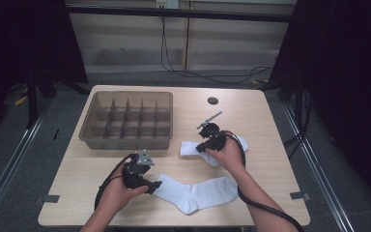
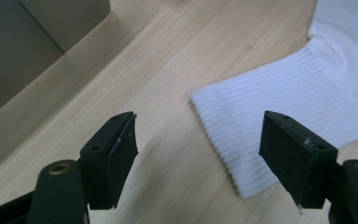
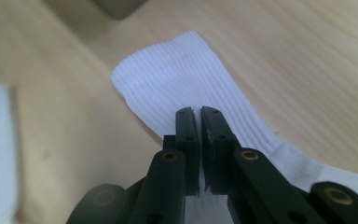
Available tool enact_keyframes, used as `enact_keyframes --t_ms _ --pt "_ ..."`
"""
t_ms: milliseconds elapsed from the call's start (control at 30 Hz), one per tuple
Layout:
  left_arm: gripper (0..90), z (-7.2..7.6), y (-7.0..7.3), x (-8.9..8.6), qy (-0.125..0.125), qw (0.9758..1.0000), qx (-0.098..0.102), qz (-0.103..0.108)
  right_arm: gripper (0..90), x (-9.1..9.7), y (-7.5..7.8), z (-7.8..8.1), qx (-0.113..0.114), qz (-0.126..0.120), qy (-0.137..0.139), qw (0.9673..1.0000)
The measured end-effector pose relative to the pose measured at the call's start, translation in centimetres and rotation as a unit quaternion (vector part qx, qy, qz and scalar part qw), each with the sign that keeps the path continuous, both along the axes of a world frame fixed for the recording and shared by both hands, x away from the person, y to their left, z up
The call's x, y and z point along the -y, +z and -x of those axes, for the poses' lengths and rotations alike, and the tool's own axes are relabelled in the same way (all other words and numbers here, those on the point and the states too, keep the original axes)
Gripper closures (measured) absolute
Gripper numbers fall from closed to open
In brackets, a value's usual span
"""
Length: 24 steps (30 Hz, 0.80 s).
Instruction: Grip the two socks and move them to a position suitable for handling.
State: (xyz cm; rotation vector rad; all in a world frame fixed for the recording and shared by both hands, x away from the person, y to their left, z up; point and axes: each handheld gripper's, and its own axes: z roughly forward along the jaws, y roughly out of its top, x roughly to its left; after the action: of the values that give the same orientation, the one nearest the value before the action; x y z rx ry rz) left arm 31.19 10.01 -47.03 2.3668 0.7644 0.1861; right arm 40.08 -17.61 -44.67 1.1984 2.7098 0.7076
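Note:
Two white socks lie on the wooden table [image 1: 270,193]. The near sock [image 1: 198,193] is spread flat near the front edge, cuff to the left. My left gripper [image 1: 153,186] rests at that cuff with its jaws open; the ribbed cuff [image 2: 279,93] lies ahead of the gap in my left gripper [image 2: 198,140], toward its right jaw, and nothing is pinched. The far sock [image 1: 188,149] lies right of centre. My right gripper [image 1: 200,148] sits on it, shut. In the right gripper view a thin strip of the ribbed sock [image 3: 177,70] shows white between the closed jaws of my right gripper [image 3: 200,112].
A grey tray [image 1: 130,93] divided into several compartments stands at the back left of the table. A small black round disc [image 1: 213,100] lies near the back edge. Cables trail from both grippers toward the front edge.

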Motion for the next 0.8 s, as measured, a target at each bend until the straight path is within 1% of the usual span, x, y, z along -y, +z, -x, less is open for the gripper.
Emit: enact_keyframes --t_ms 33,67,100,133,167,200,233,267,300,333,367,400,433,467,500,533,567,600,633,667,700,733,767,800 --pt "27.4 0.0 0.0 0.0 0.000 1.0000 0.000 0.000 86.3 -0.2 0.4 0.5 -0.002 -0.002 0.014 0.9999" --pt "27.4 0.0 0.0 0.0 0.001 1.0000 0.000 0.001 86.3 -0.2 0.4 0.5 -0.002 -0.002 0.014 0.9999" --pt "27.4 0.0 0.1 0.1 0.004 1.0000 0.001 0.002 81.6 -0.6 0.9 1.4 -0.004 -0.028 0.036 0.9990" --pt "27.5 -0.1 0.1 0.1 0.004 1.0000 0.000 0.004 72.8 -0.8 0.9 1.8 -0.012 -0.049 0.037 0.9981" --pt "28.2 -0.1 0.1 0.1 0.004 1.0000 0.000 0.004 66.0 -1.0 0.7 2.1 -0.017 -0.059 0.032 0.9976" --pt "31.4 -0.1 0.0 0.1 0.002 1.0000 -0.001 0.005 63.9 -1.1 0.6 2.3 -0.009 -0.049 0.031 0.9983" --pt "34.9 -0.1 0.0 0.0 0.000 1.0000 -0.002 0.002 64.1 -0.9 0.5 2.3 0.001 -0.031 0.030 0.9991" --pt "35.6 -0.2 0.0 0.0 -0.003 1.0000 -0.003 -0.001 64.1 -0.4 0.4 2.2 -0.001 -0.026 0.023 0.9994" --pt "36.0 -0.3 0.0 0.0 0.001 1.0000 0.000 0.000 64.5 0.4 0.3 2.1 -0.004 -0.033 0.008 0.9994" --pt "37.2 -0.3 0.0 0.0 0.001 1.0000 0.000 0.000 64.5 0.4 0.3 2.1 -0.004 -0.033 0.008 0.9994" --pt "38.6 -0.5 0.1 0.2 -0.002 1.0000 -0.004 0.000 65.7 2.1 0.3 1.9 0.003 -0.021 -0.014 0.9997" --pt "40.2 -0.5 0.1 0.2 -0.002 1.0000 -0.004 0.000 66.7 3.0 0.3 1.8 0.006 -0.010 -0.023 0.9997" --pt "41.0 -0.9 0.3 0.3 0.005 1.0000 -0.001 0.004 68.2 3.8 0.3 1.8 0.006 -0.007 -0.032 0.9994" --pt "42.1 -1.1 0.4 0.5 0.007 0.9999 -0.002 0.008 69.3 4.6 0.3 1.9 0.004 -0.009 -0.038 0.9992" --pt "44.1 -1.1 0.4 0.5 0.007 0.9999 -0.002 0.008 69.8 5.3 0.2 1.9 0.006 -0.004 -0.044 0.9990" --pt "44.9 -1.3 0.5 0.8 0.006 0.9999 -0.001 0.008 69.9 5.9 0.1 2.0 0.010 0.011 -0.050 0.9987" --pt "45.5 -1.5 0.5 1.1 0.004 0.9999 -0.001 0.009 71.1 6.5 0.0 2.1 0.011 0.021 -0.055 0.9982" --pt "48.0 -2.0 0.5 1.9 -0.002 1.0000 -0.005 0.008 71.9 7.0 -0.2 2.2 0.011 0.025 -0.060 0.9978" --pt "48.6 -2.3 0.5 2.3 -0.001 1.0000 0.001 0.008 71.9 7.5 -0.5 2.2 0.012 0.027 -0.064 0.9975" --pt "48.8 -2.5 0.5 2.8 -0.004 0.9999 0.002 0.012 71.9 7.9 -0.8 2.2 0.008 0.027 -0.068 0.9973" --pt "49.8 -2.8 0.4 3.3 -0.003 0.9999 0.006 0.015 71.8 8.2 -1.1 2.3 0.010 0.027 -0.072 0.9970" --pt "49.9 -2.8 0.4 3.3 -0.003 0.9999 0.006 0.015 71.8 8.2 -1.1 2.3 0.010 0.027 -0.072 0.9970" --pt "50.0 -3.3 0.4 4.2 0.000 0.9998 0.018 0.011 71.9 8.8 -1.6 2.2 0.011 0.038 -0.081 0.9959" --pt "50.4 -3.4 0.2 4.7 0.002 0.9998 0.017 0.009 71.9 8.9 -1.8 2.2 0.007 0.036 -0.085 0.9957"
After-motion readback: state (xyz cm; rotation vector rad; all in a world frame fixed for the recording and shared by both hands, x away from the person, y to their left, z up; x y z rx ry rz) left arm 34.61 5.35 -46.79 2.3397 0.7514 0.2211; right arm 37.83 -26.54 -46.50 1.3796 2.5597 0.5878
